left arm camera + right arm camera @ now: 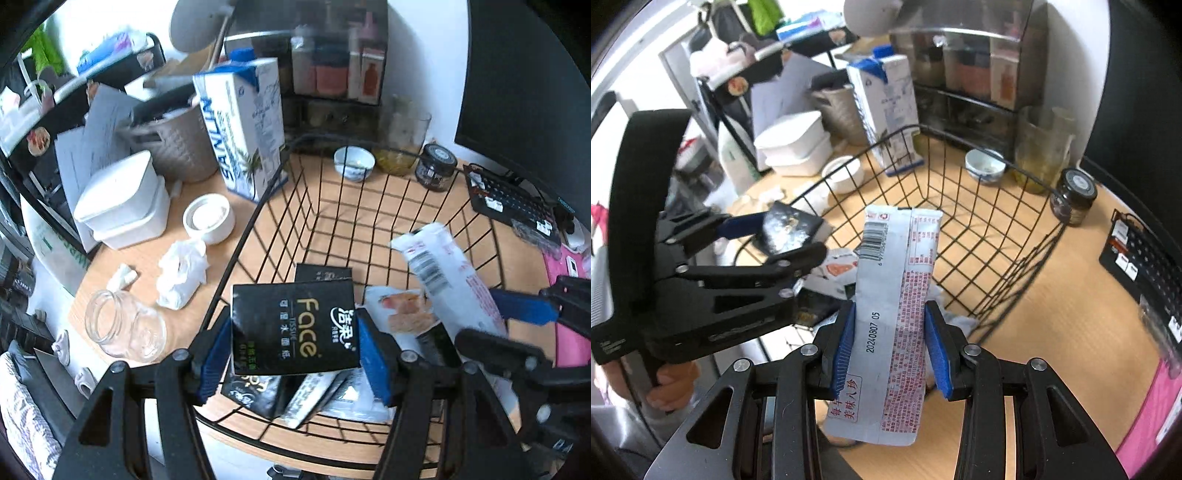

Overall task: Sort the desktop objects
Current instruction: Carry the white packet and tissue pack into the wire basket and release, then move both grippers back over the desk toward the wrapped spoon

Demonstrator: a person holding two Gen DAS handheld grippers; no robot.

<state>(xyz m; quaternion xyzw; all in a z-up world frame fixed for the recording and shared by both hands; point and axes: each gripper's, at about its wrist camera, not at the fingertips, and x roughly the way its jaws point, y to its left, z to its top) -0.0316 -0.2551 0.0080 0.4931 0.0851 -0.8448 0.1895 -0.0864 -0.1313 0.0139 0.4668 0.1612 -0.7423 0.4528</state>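
In the left wrist view my left gripper [295, 354] is shut on a black "Face" tissue pack [295, 325], held above the near end of a black wire basket [243, 236]. Under it lie more black packs [255, 395] and a white snack packet [402, 314]. My right gripper [498, 325] comes in from the right. In the right wrist view my right gripper [892, 350] is shut on a long white snack packet [897, 295] with a barcode, over the basket [1007, 167]. My left gripper [775, 243] and its black pack [790, 229] are to the left.
Behind the basket stand a blue-and-white carton [243, 129], a small bowl [354, 162], a glass cup [402, 140] and a dark jar [436, 166]. To its left are white boxes [122, 199], a white dish [208, 218], crumpled tissue [183, 273] and a glass jar [122, 332]. A keyboard [517, 203] lies right.
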